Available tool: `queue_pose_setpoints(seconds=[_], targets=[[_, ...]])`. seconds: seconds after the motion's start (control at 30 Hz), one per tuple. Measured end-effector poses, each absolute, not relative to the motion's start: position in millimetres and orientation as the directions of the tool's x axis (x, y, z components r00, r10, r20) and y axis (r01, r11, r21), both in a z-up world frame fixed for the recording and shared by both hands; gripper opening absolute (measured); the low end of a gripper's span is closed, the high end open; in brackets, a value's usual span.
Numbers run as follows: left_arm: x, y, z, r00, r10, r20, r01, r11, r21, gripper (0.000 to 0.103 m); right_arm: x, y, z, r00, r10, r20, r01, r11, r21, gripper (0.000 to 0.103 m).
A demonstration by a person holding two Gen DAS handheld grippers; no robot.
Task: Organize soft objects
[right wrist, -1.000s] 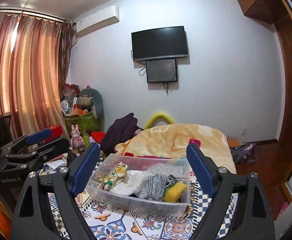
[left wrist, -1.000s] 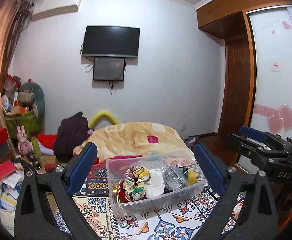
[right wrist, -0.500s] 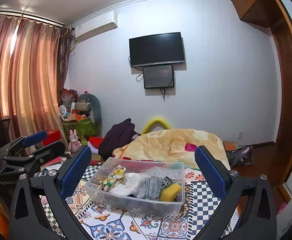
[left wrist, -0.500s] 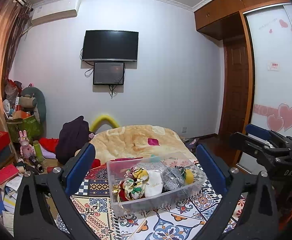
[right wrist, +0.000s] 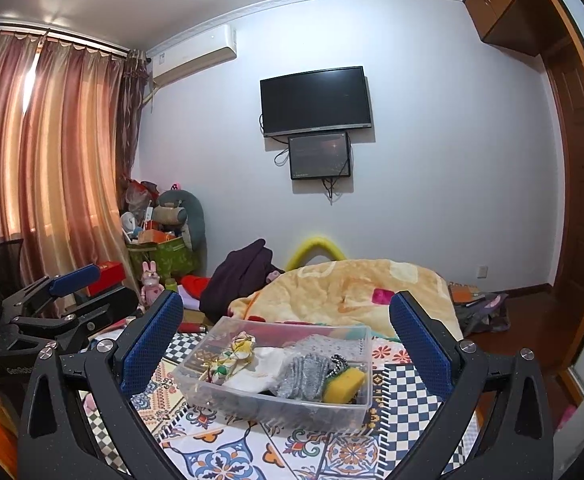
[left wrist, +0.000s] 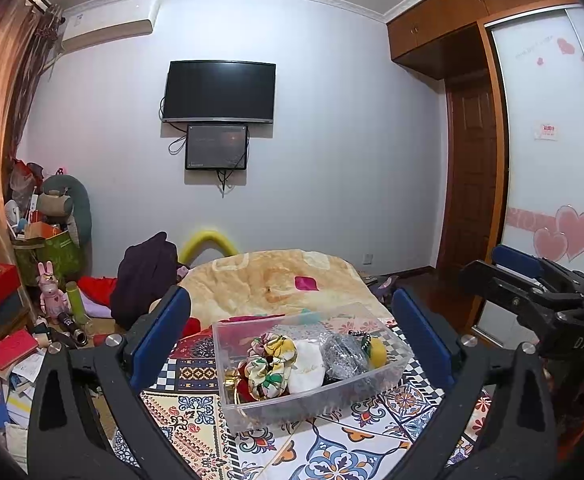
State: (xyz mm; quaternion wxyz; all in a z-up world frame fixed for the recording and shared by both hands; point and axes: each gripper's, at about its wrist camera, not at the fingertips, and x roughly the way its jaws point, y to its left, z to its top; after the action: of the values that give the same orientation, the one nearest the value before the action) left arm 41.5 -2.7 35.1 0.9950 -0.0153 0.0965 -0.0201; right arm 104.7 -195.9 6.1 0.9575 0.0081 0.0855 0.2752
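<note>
A clear plastic bin (left wrist: 252,408) (right wrist: 220,402) stands on a patterned cloth. It holds a floral scrunchie (left wrist: 270,364) (right wrist: 232,356), a white cloth (left wrist: 305,366) (right wrist: 260,372), a grey glittery cloth (left wrist: 341,354) (right wrist: 305,372) and a yellow sponge (left wrist: 377,352) (right wrist: 343,386). My left gripper (left wrist: 292,340) is open and empty, held above and in front of the bin. My right gripper (right wrist: 286,336) is open and empty, likewise raised before the bin. Each gripper shows at the edge of the other's view.
A beige blanket (left wrist: 276,280) lies behind the bin with a dark garment (left wrist: 144,280) at its left. Boxes, books and plush toys (left wrist: 52,240) crowd the left floor. A wardrobe (left wrist: 551,160) and door stand at the right, curtains (right wrist: 44,160) at the left.
Both grippers have risen and tilted up, so the bin sits lower and smaller in both views. Both stay open and empty.
</note>
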Motion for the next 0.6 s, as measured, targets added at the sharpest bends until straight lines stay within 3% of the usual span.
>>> queue_pose_setpoints(seconds=[0.6], targets=[[42.0, -4.8, 36.0, 0.98, -0.051, -0.195, 0.047, 0.999, -0.028, 0.103, 102.7, -197.0, 8.3, 0.831, 0.532, -0.162, -0.529, 0.846, 0.067, 0.103]])
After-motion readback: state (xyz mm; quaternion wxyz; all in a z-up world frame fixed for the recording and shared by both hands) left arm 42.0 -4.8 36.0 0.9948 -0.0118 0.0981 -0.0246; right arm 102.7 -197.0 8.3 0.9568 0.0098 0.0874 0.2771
